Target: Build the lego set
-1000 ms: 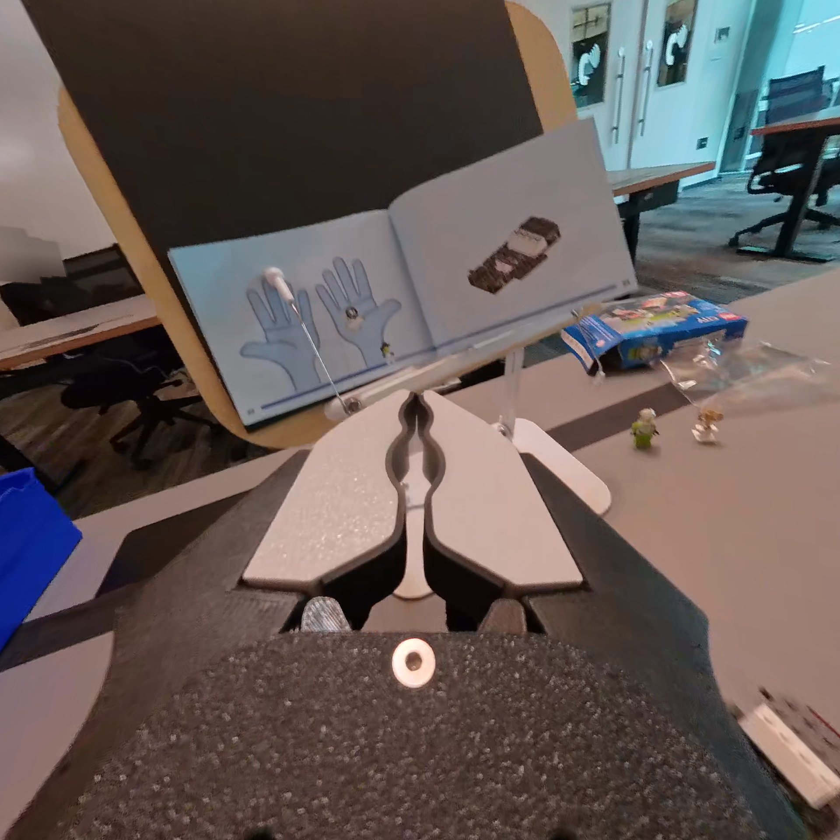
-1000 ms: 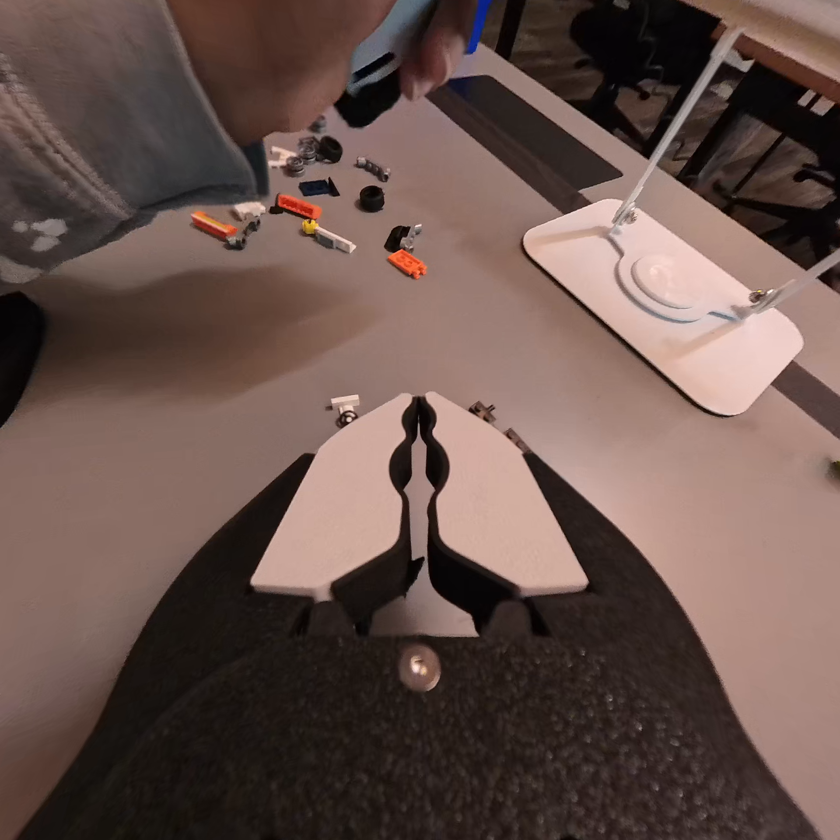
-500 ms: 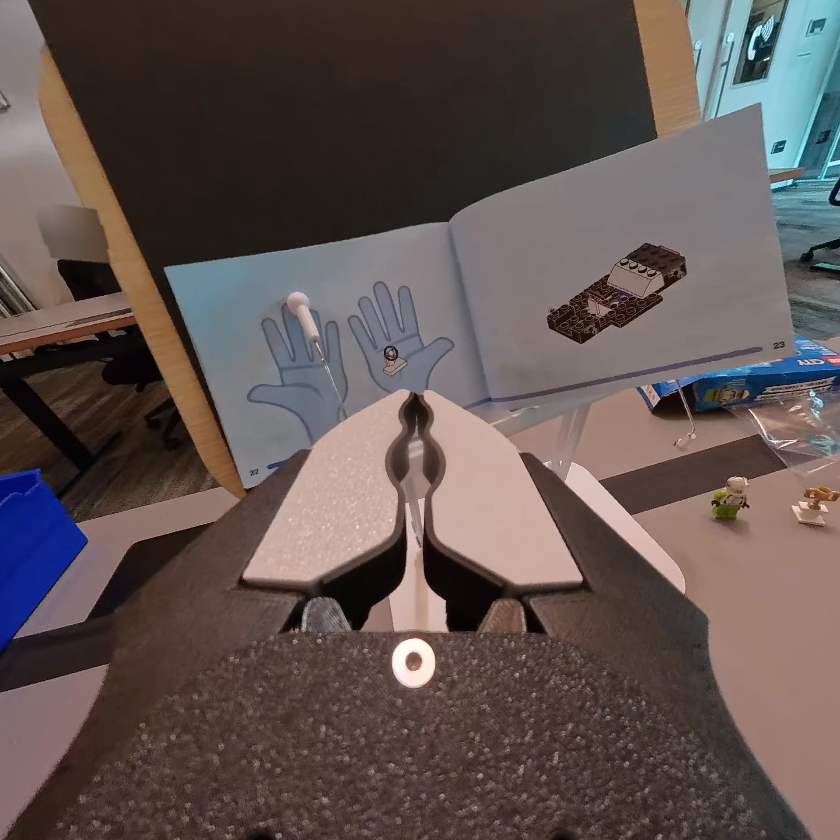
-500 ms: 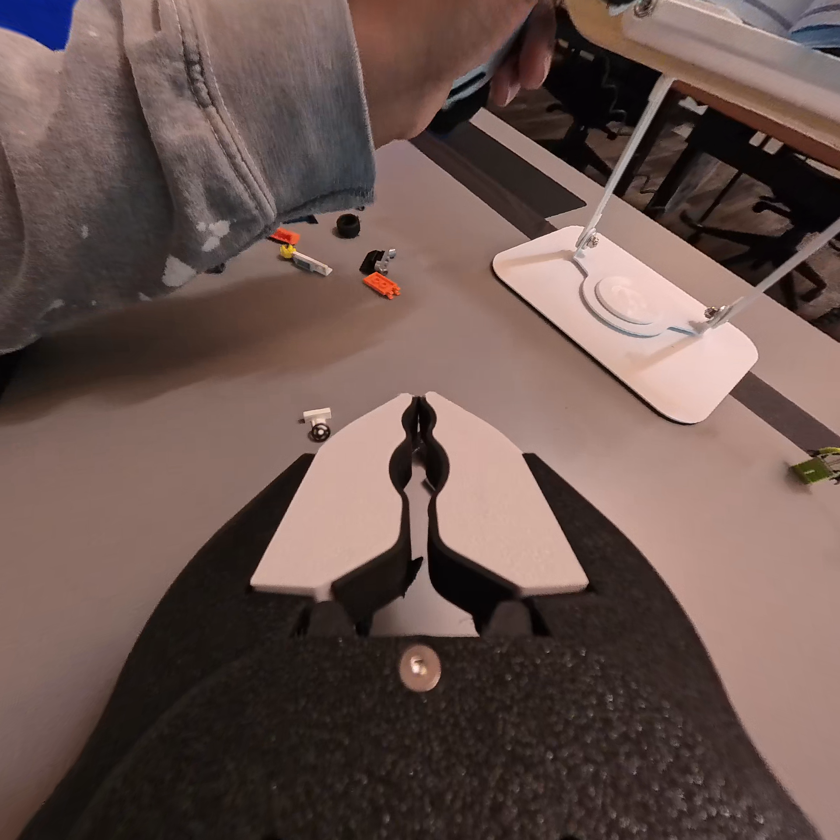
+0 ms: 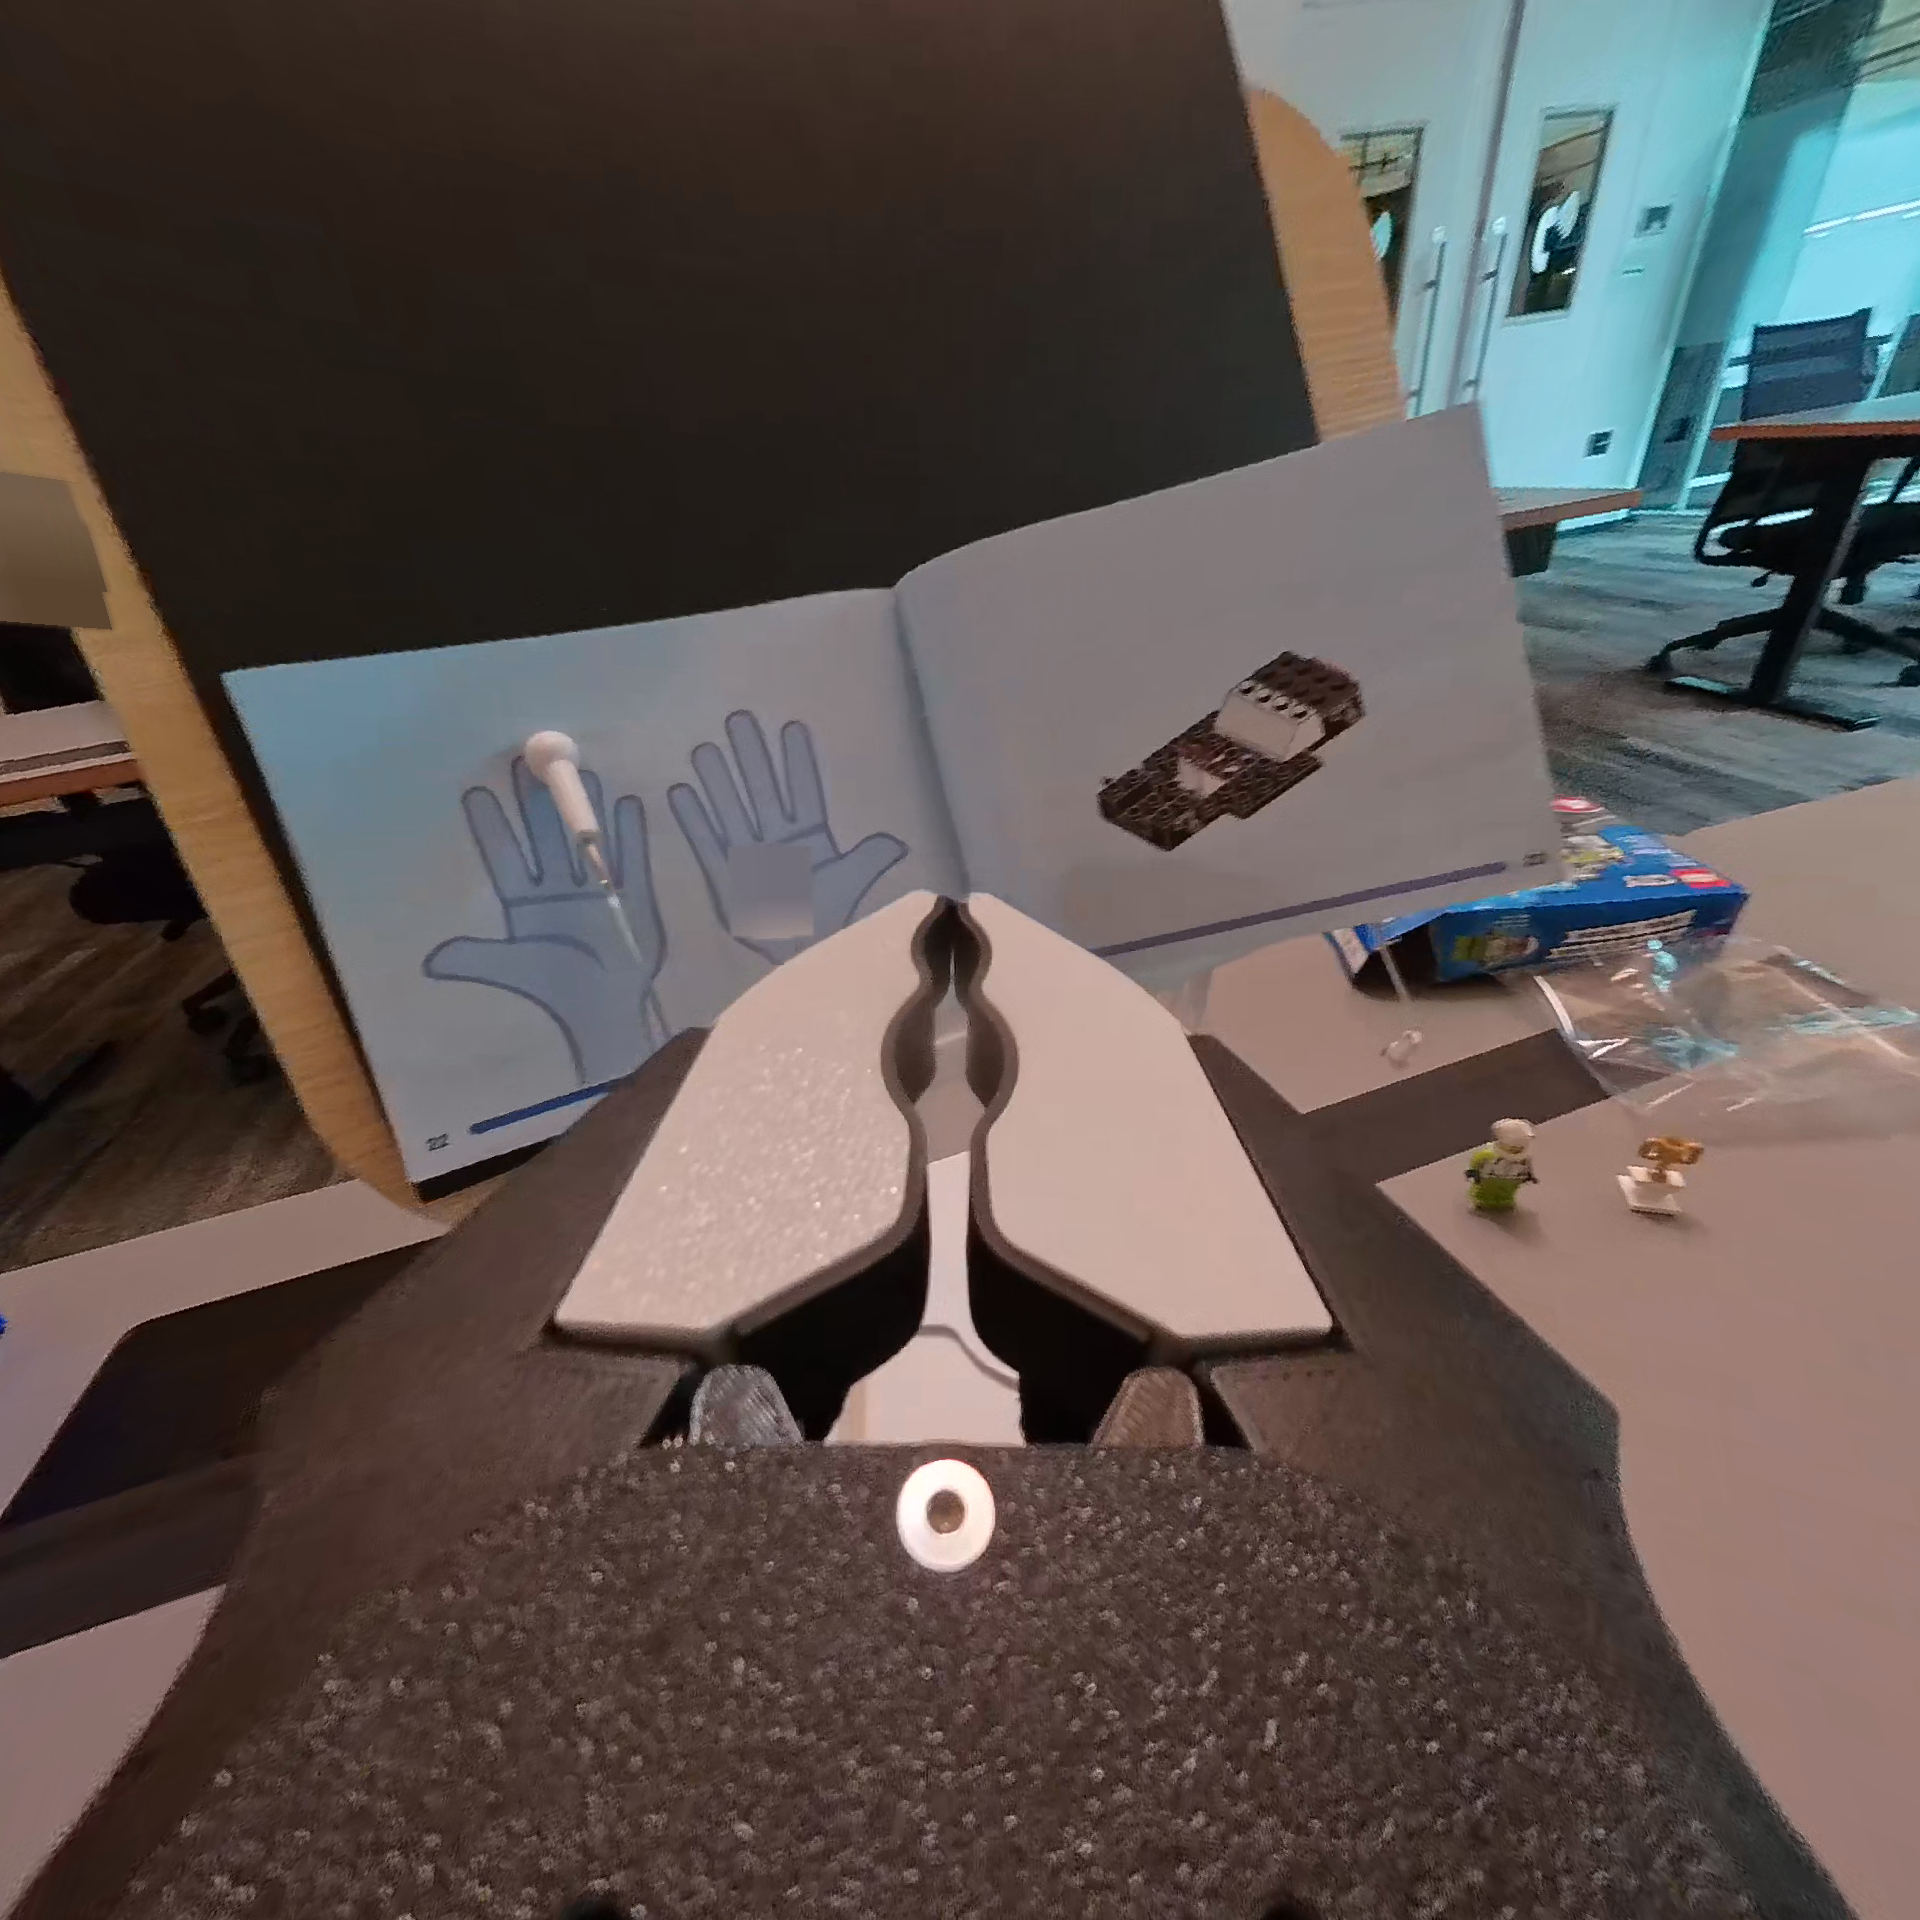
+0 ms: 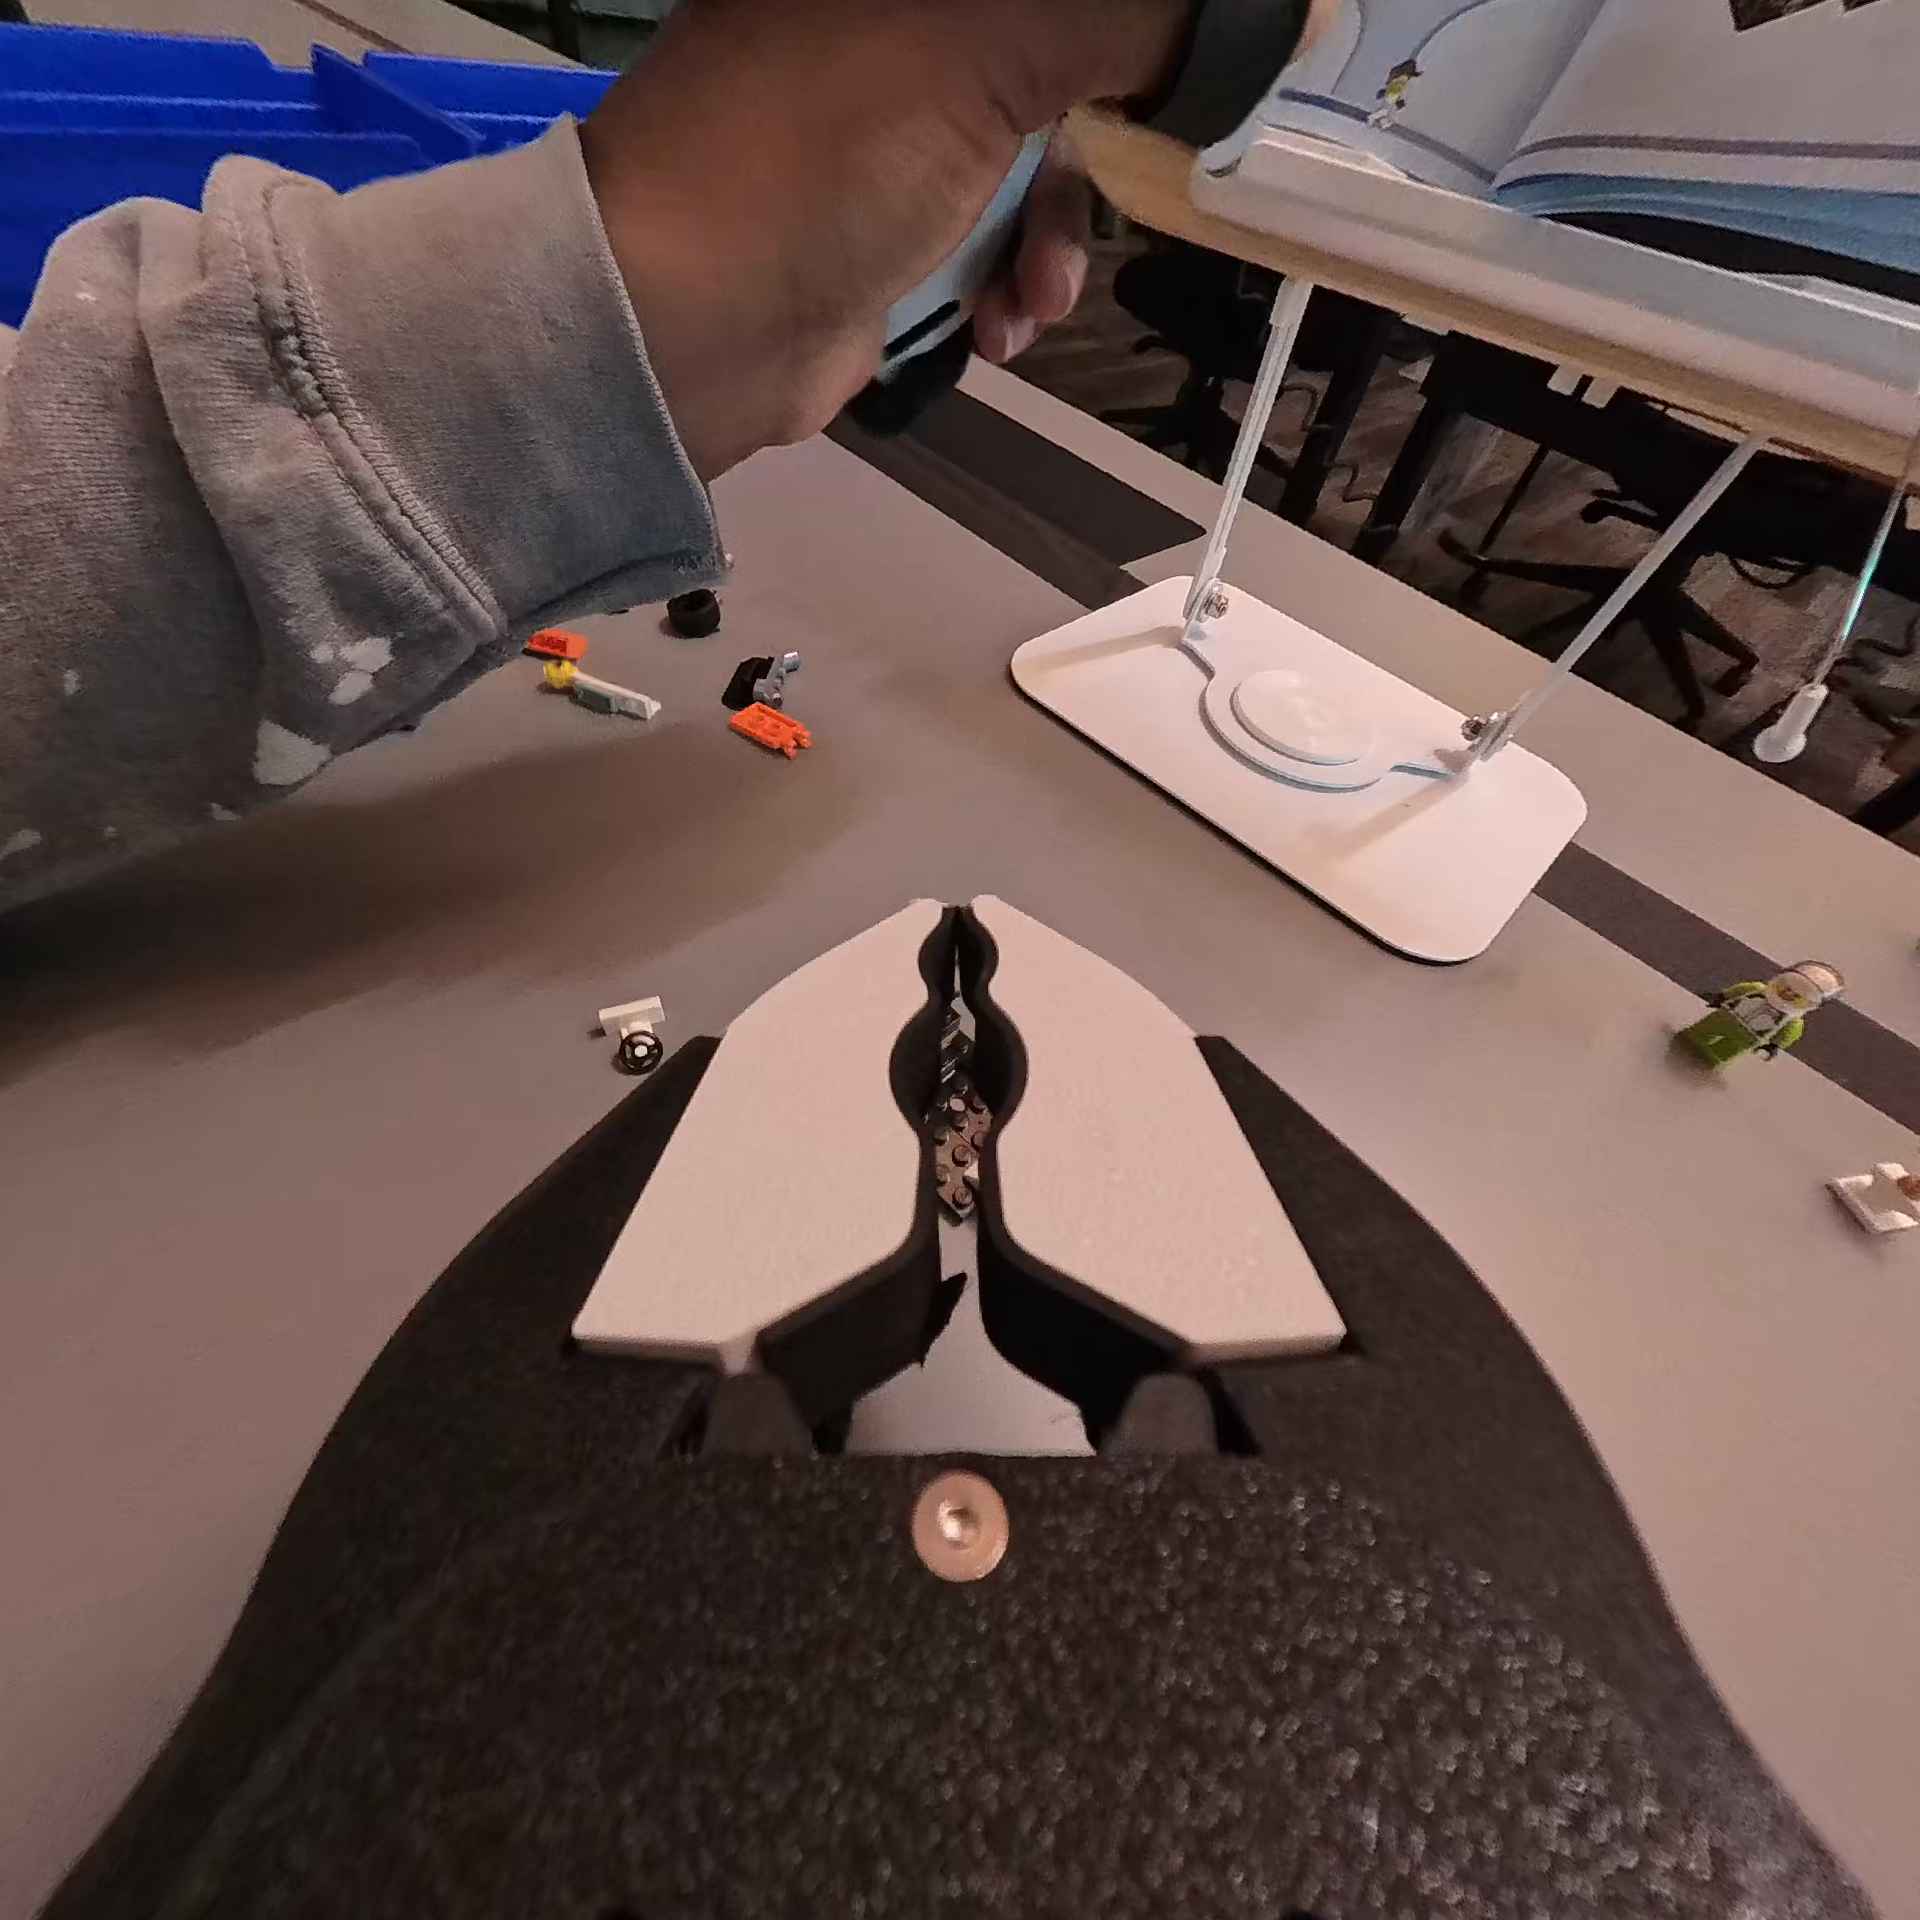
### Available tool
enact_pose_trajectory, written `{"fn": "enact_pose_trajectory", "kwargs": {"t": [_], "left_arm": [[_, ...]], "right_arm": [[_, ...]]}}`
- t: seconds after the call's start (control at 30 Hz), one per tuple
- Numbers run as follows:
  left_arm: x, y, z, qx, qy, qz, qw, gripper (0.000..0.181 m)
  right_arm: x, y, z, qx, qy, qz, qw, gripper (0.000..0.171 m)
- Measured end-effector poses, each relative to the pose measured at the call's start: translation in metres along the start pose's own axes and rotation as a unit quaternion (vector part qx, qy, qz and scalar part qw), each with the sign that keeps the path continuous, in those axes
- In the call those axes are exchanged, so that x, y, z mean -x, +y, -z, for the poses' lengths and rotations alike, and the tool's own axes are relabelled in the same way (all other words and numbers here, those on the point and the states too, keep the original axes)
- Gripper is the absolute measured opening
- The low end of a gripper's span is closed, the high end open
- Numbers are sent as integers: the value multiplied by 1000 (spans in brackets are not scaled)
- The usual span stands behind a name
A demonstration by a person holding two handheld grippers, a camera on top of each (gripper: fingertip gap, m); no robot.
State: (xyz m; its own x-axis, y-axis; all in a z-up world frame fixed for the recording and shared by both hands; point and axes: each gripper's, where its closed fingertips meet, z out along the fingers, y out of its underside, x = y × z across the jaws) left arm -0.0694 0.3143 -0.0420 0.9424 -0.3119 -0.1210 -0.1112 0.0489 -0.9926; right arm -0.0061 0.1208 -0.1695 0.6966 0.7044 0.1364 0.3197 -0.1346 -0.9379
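My left gripper (image 5: 951,916) is shut and empty, held up facing the open instruction booklet (image 5: 1195,748) on its stand. My right gripper (image 6: 961,914) is shut, low over the grey table. A black studded plate (image 6: 956,1127) shows through the gap between its fingers; I cannot tell whether it is touched. Loose Lego pieces lie ahead on the left: an orange plate (image 6: 769,727), a black-grey piece (image 6: 764,681), a black tyre (image 6: 693,613) and a white piece with a small wheel (image 6: 634,1029). A green minifigure (image 6: 1756,1013) lies to the right.
A person's hand and grey sleeve (image 6: 364,416) reach across the upper left, holding the left gripper. The stand's white base (image 6: 1299,758) sits ahead on the right. A blue bin (image 6: 208,104) is at the back left. A blue box (image 5: 1538,925) and a clear bag (image 5: 1714,1008) lie right of the booklet. Across from one pair of fingers to the other is roughly 25 centimetres. About 20 centimetres separates my right fingertips from the black-grey piece (image 6: 764,681). The green minifigure (image 6: 1756,1013) is about 30 centimetres from both grippers' fingertips. The left camera catches it too, in the left wrist view (image 5: 1519,1160).
The left gripper has swung to face the booklet more squarely. The right view has tilted up and shifted, so the black plate now shows in the finger gap. Both grippers stay shut.
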Motion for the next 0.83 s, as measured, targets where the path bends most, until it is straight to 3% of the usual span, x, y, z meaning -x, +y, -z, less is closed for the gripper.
{"fn": "enact_pose_trajectory", "kwargs": {"t": [0.4,0.83], "left_arm": [[-49,-10,-17,-6,58,-5,998,0],[-54,-3,-37,-4,63,12,998,0]], "right_arm": [[-1,3,-2,2,3,11,1000,0],[-14,12,-5,13,10,-5,1000,0]]}}
